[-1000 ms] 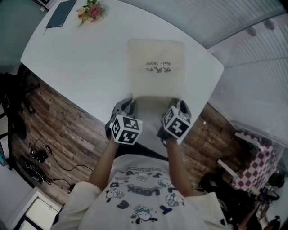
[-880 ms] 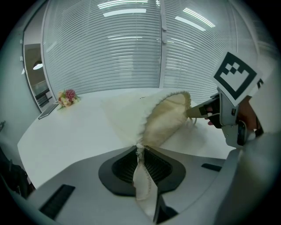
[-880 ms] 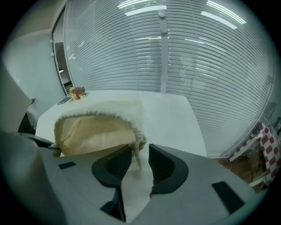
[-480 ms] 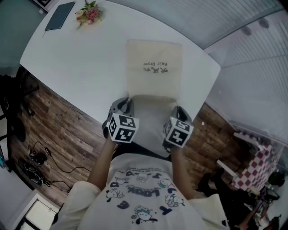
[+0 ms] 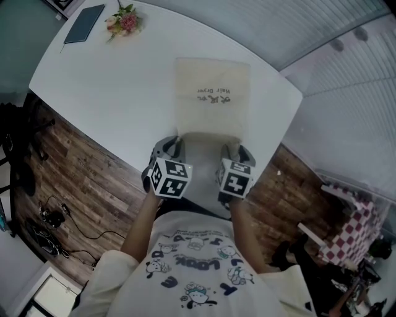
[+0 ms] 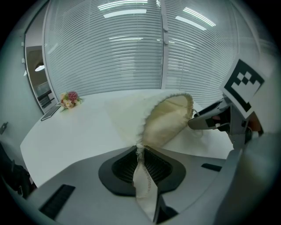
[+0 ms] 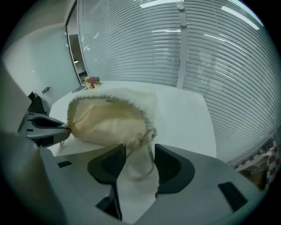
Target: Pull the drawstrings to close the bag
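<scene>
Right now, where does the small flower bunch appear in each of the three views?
Head view: the flower bunch is near the top edge, left of centre.
Left gripper view: far left, at mid height.
Right gripper view: upper left, small.
Shared landmark: the cream bag lies right of the flowers in every view.

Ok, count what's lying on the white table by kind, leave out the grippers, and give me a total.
Cloth drawstring bag: 1
Bunch of flowers: 1
Dark flat book or tablet: 1
Total: 3
</scene>
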### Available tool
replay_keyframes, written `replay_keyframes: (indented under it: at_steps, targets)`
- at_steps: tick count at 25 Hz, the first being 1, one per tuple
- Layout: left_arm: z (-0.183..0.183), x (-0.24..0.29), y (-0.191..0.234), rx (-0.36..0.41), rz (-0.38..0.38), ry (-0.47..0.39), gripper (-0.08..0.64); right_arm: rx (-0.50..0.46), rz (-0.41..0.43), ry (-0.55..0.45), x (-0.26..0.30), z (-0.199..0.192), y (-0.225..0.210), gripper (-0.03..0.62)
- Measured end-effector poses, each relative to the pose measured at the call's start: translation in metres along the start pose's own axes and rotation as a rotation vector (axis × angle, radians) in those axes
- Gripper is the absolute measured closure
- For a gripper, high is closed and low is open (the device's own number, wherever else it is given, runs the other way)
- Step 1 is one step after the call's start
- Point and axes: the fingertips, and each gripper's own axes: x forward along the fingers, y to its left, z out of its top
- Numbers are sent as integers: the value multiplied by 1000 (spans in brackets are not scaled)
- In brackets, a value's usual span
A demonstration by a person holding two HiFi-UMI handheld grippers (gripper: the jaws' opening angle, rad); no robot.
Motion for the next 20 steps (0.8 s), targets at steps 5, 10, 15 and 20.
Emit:
replay_keyframes:
  at_steps: [5, 10, 15, 20]
  targets:
    - [-1, 0, 2, 5, 5, 6, 476, -44, -104, 33, 4, -13, -19, 557]
    - [-3, 0, 6, -1, 12, 10, 476, -67, -139, 8, -10, -14, -44, 558]
    - [-6, 1, 8, -10, 18, 15, 476, -59, -99, 1, -7, -17, -54, 557]
    - [-4, 1, 6, -11, 22, 13, 476, -78, 4, -31, -14, -11, -41, 378]
